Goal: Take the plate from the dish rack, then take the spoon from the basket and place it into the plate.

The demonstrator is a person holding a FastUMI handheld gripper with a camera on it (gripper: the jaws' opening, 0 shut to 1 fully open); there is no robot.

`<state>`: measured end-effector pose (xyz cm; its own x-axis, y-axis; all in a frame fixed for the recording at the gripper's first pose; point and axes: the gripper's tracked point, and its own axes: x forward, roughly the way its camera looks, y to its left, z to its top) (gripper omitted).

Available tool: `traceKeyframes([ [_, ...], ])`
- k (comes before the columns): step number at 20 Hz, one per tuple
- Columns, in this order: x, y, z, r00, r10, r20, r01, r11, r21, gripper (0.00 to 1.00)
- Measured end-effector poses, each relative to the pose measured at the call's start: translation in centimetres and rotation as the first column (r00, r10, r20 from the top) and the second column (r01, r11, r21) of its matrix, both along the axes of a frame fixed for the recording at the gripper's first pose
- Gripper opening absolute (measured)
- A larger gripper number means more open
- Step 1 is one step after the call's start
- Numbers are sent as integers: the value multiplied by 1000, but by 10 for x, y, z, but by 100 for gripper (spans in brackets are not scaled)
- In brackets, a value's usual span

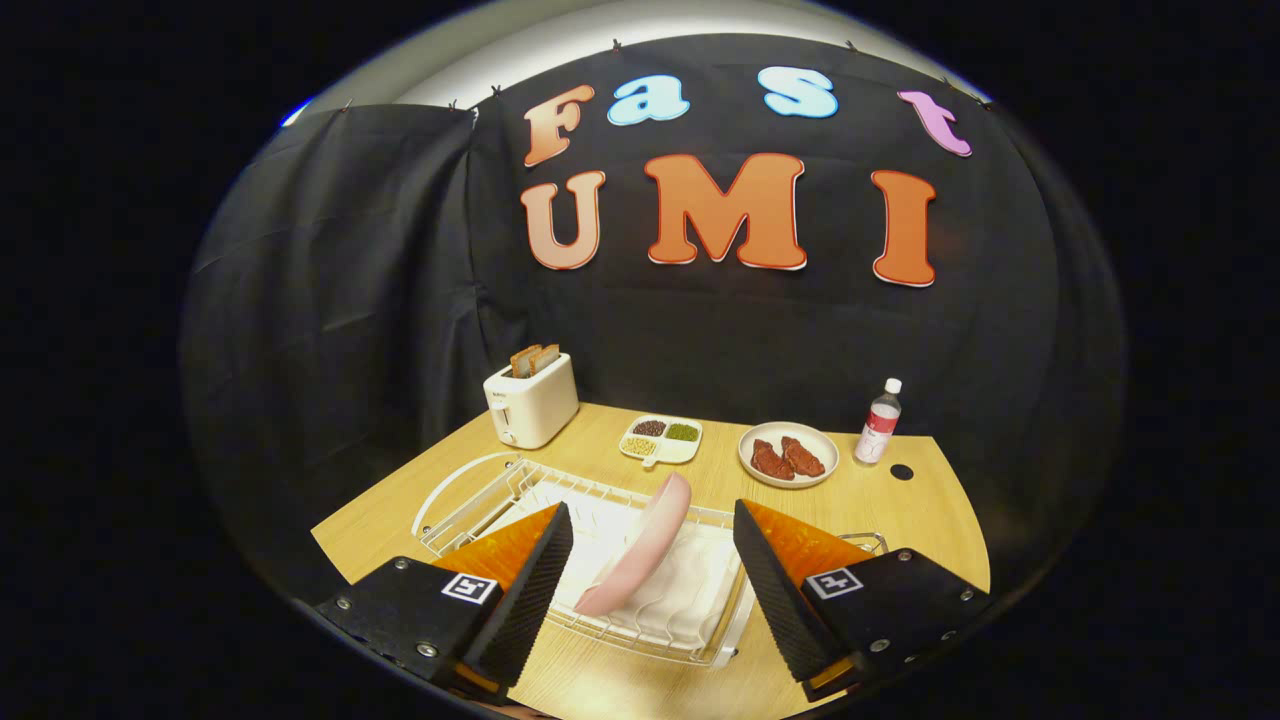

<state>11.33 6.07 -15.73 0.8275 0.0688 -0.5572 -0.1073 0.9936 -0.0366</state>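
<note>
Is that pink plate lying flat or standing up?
Standing on edge, tilted, in the wire dish rack: the pink plate shows its rim between the open gripper fingers, untouched.

1. Wooden table (600,690): light-toned surface carrying all items listed below; it serves as the reference landmark
2. Toaster (530,400): cream body, standing at the far left corner of the table, two slices of toast (535,358) protruding upright from its slots
3. Divided dish (661,440): white, at the far middle of the table, compartments holding dark, green and yellowish grains
4. Round plate with two reddish-brown pieces (789,455): on the table, right of the divided dish
5. Bottle (878,423): white cap, upright at the far right of the table
</note>
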Motion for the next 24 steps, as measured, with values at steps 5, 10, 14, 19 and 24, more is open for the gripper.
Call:
traceKeyframes([
  [5, 24, -9, -28, 996, -23, -86, 16, 996, -85, 94],
  [10, 42, -10, -48, 981, -52, -188, 36, 996, -87, 81],
  [14, 48, -6, -70, 960, -83, -267, 61, 994, -88, 76],
  [19, 53, -3, -88, 942, -109, -318, 72, 990, -125, 69],
  [24, 54, -4, -113, 923, -119, -365, 50, 980, -194, 61],
])
